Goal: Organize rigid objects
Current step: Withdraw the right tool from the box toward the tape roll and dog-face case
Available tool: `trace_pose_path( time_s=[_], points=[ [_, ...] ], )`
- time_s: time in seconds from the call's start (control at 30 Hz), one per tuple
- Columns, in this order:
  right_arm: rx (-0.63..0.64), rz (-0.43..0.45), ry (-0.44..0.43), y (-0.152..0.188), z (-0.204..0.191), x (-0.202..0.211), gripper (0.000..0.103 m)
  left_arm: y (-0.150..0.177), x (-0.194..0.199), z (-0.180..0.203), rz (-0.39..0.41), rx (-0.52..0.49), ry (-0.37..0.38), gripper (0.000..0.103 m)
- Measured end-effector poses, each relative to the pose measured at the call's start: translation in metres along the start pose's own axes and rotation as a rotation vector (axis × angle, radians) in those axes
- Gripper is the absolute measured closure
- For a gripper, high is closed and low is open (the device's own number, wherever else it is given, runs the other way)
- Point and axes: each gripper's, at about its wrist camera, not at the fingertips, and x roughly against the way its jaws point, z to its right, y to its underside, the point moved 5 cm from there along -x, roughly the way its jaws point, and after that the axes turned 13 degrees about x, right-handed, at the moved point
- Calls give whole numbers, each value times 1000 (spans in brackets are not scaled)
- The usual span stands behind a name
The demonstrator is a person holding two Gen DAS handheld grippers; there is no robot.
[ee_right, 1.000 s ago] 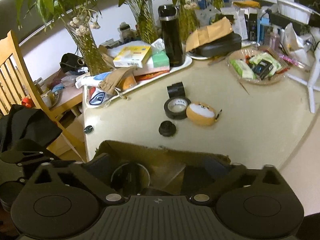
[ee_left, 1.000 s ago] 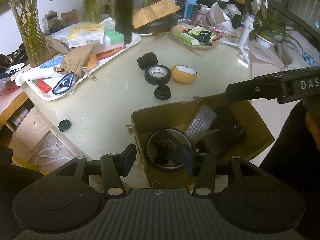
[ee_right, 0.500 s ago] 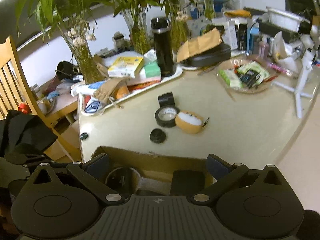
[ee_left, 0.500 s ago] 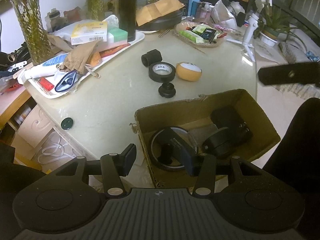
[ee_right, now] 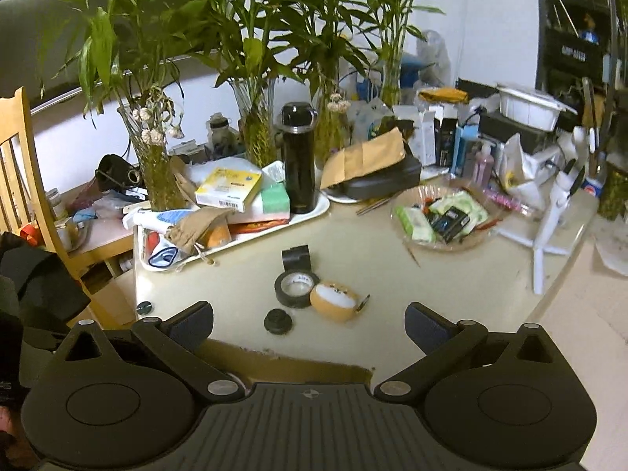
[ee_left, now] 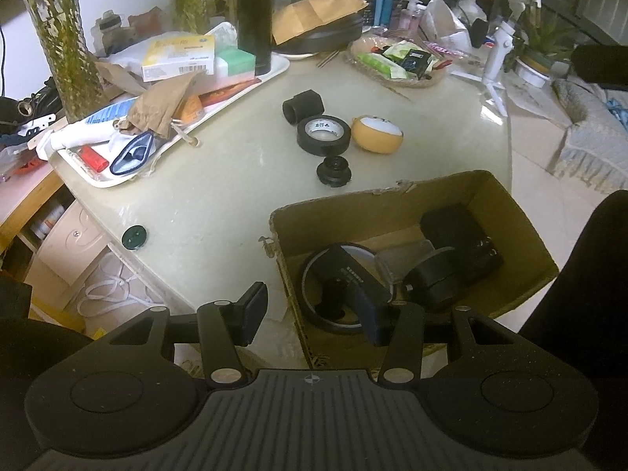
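Observation:
A cardboard box (ee_left: 506,212) sits at the near edge of the table (ee_left: 219,204) and holds a round black-rimmed dish (ee_left: 333,306) and other black items (ee_left: 459,243). Beyond it lie a black tape roll (ee_left: 323,134), an orange-and-white round case (ee_left: 376,134), a black cylinder (ee_left: 303,106) and a small black knob (ee_left: 334,170). They also show in the right wrist view: tape roll (ee_right: 296,288), orange case (ee_right: 334,300), cylinder (ee_right: 296,259), knob (ee_right: 278,321). My left gripper (ee_left: 312,314) is open and empty above the box's left wall. My right gripper (ee_right: 310,324) is open and empty, raised above the box's far rim (ee_right: 290,361).
A white tray (ee_left: 188,125) with boxes, a paper bag and a black flask (ee_left: 254,15) stands at the back left. A glass dish of packets (ee_left: 396,62) and a white tripod (ee_left: 498,51) stand at the back right. A small green disc (ee_left: 134,237) lies near the table's left edge. A wooden chair (ee_right: 23,180) stands left.
My right gripper has lifted up and back from the box and its jaws have opened wider. My left gripper has barely moved.

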Motion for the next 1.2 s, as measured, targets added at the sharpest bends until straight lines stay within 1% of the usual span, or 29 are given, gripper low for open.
trace_pose_path(
  time_s=[0.2,0.37,0.53,0.7,0.8,0.9,1.0,1.07,1.1,1.2],
  points=[
    [8,-12,-48,-3,-3,1,0,0,-3,-1,-9,5,-5,55],
    [0,-58,-86,3,-3,-13,0,-1,-5,-1,-16,7,-8,55],
    [-16,-143,-154,13,-4,-33,0,-2,-8,-3,-22,12,-10,55],
    [-34,-150,-189,20,-5,-40,0,-2,-9,-3,-26,17,-9,55],
    [-48,-153,-192,20,-3,-43,0,-2,-10,-3,-28,18,-11,55],
    [-53,-145,-172,17,0,-43,0,-2,-10,-3,-30,19,-13,55],
    [-69,-178,-154,15,6,-47,0,-3,-10,-3,-30,18,-11,55],
    [-73,-209,-193,14,8,-51,0,-3,-11,-3,-31,19,-13,55],
    [-80,-212,-194,13,10,-51,0,-3,-11,-3,-32,20,-15,55],
    [-63,-201,-127,8,14,-52,0,-3,-12,-3,-32,21,-13,55]
  ],
)
